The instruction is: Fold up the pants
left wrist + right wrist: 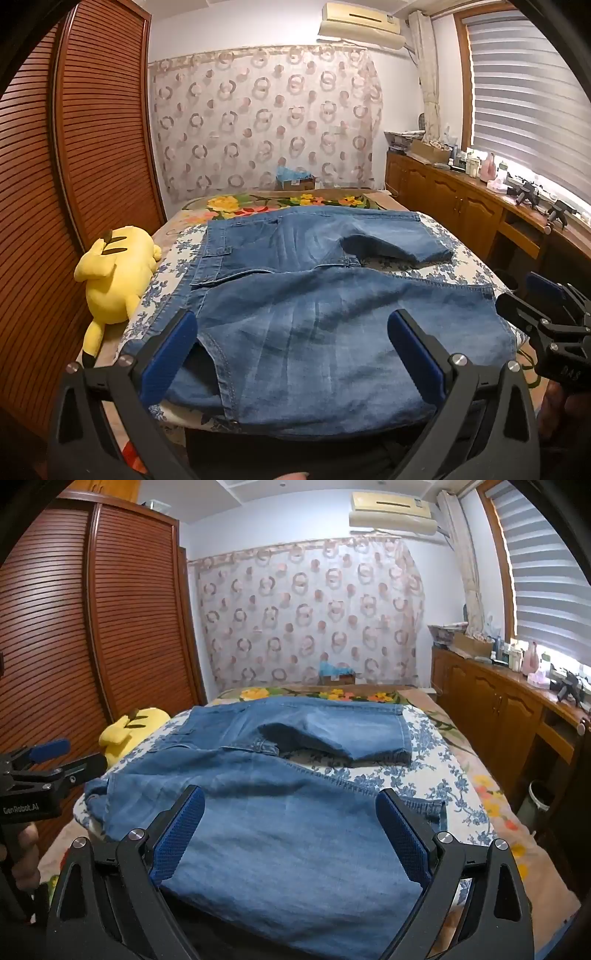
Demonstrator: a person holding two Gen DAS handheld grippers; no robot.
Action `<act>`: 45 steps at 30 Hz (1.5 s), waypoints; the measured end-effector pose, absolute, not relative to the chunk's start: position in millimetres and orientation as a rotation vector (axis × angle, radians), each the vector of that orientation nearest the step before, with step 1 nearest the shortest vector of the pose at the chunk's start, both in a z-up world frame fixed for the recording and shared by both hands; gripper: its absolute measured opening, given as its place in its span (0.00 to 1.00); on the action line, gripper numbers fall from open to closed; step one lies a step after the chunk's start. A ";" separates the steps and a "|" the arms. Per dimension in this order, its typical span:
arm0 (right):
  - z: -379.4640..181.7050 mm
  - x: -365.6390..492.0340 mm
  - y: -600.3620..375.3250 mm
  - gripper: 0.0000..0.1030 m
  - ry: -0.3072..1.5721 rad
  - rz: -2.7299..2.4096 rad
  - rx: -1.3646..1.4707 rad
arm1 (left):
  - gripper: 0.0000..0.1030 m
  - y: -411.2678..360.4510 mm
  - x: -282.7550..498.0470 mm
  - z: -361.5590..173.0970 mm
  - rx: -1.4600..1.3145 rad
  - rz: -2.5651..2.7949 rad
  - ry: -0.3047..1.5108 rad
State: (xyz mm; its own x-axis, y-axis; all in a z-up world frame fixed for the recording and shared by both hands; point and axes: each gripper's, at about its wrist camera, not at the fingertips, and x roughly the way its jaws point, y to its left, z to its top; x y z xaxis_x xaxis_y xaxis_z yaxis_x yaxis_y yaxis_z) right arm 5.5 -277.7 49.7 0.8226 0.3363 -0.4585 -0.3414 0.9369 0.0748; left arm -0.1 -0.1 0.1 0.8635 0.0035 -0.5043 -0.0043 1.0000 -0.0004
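Blue denim pants (314, 295) lie spread across the bed, waistband to the left, one leg far (399, 236) and one leg near, draping over the bed's front edge. They also show in the right wrist view (280, 812). My left gripper (291, 325) is open and empty, hovering over the near leg close to the front edge. My right gripper (290, 801) is open and empty over the same near leg, further right. Each gripper shows at the side of the other's view: the right one (546, 317), the left one (48, 764).
The bed (461, 266) has a blue floral sheet and a flowered blanket at the far end. A yellow plush toy (114, 273) lies at the bed's left edge beside a wooden louvred wardrobe (74, 147). A wooden cabinet with clutter (461, 192) runs along the right under the window.
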 end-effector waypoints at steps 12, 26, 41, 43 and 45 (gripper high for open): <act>49.4 4.3 -280.3 0.93 0.479 0.360 -0.005 | 1.00 -0.2 0.1 0.0 -0.001 0.004 0.533; 49.2 5.2 -282.6 0.93 0.479 0.358 -0.005 | 1.00 -0.2 0.1 0.0 0.001 0.004 0.532; 52.3 5.5 -282.8 0.93 0.479 0.359 -0.003 | 1.00 -0.3 0.0 0.0 0.003 0.005 0.530; 52.0 5.1 -282.6 0.93 0.478 0.359 -0.002 | 1.00 -0.2 0.1 0.1 0.004 0.006 0.531; 52.5 5.2 -282.9 0.93 0.476 0.359 -0.002 | 1.00 -0.3 0.0 0.1 0.003 0.006 0.530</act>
